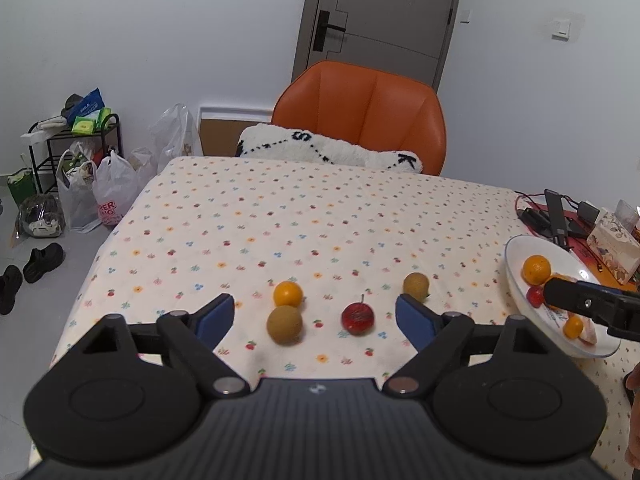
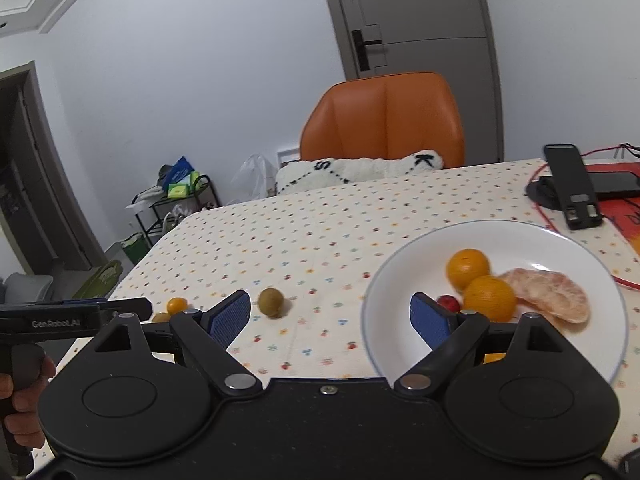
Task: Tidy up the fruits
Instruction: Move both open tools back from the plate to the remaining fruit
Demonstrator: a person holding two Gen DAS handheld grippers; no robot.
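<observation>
Loose fruit lies on the flowered tablecloth: an orange [image 1: 287,294], a brown-green round fruit [image 1: 285,325] touching it in front, a red fruit [image 1: 358,318] and a second brown-green fruit [image 1: 416,285]. My left gripper [image 1: 316,314] hovers open just short of them, holding nothing. At the right, a white plate [image 2: 420,256] holds two oranges [image 2: 467,268], peeled citrus segments [image 2: 552,296] and a small red fruit [image 2: 448,303]. My right gripper [image 2: 330,316] stands open over the plate's near left rim, with nothing between its fingers.
An orange chair [image 1: 360,112] with a fluffy white cushion [image 1: 328,150] stands at the table's far side. Black devices and red cables [image 2: 568,184] lie behind the plate, beside a tissue box [image 1: 614,246]. Bags and a rack [image 1: 80,168] crowd the floor to the left.
</observation>
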